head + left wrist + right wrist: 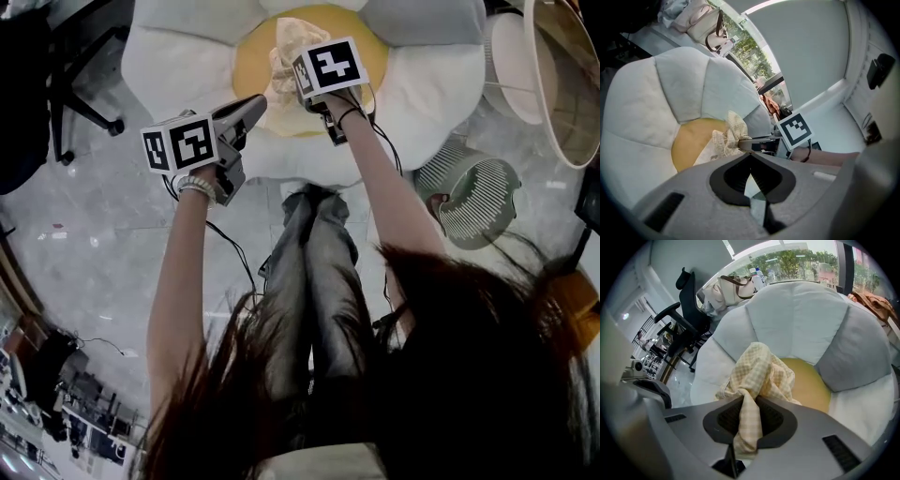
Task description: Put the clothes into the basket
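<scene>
1. right gripper [747,401]: pointed steeply down, pads pinching a bunched fold of the checked yellow cloth [759,366], fabric filling the gap between them.
2. cloth gathered and hanging from that grip, over the yellow centre [246,70] of the flower cushion [178,61]; lower end possibly touching the centre, not clear from any view.
3. left gripper [750,154]: near the right one, aimed at the cushion, fingertips pressed together, nothing pinched.
4. basket [473,202]: pale, slatted, standing on the floor [103,234] just right of the cushion, well apart from the cloth.
5. grey trousers [314,272] of the person between the two arms, feet at the cushion's near edge.
6. black office chair [686,301] beyond the cushion, seen in the right gripper view.
</scene>
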Demonstrator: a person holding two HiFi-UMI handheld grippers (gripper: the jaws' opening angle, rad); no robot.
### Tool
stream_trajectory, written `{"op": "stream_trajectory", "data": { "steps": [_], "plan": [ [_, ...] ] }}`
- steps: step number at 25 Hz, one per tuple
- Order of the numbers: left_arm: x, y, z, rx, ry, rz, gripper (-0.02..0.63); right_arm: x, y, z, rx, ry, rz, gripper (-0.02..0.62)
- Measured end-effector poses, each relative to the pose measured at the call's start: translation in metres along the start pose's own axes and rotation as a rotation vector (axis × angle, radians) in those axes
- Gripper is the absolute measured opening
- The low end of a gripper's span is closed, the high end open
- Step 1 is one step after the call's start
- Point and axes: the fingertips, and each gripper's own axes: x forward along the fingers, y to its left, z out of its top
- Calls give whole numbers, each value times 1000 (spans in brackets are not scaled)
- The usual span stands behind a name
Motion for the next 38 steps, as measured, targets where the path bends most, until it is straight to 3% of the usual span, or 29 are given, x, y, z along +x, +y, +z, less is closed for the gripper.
{"op": "stream_trajectory", "data": {
  "steps": [26,38],
  "plan": [
    [-54,-119,18,12,-39,8,11,-144,50,25,-51,-75,70,61],
    [-85,-192,20,42,-88,14,11,-236,75,26,-46,-134,111,61]
  ]
}}
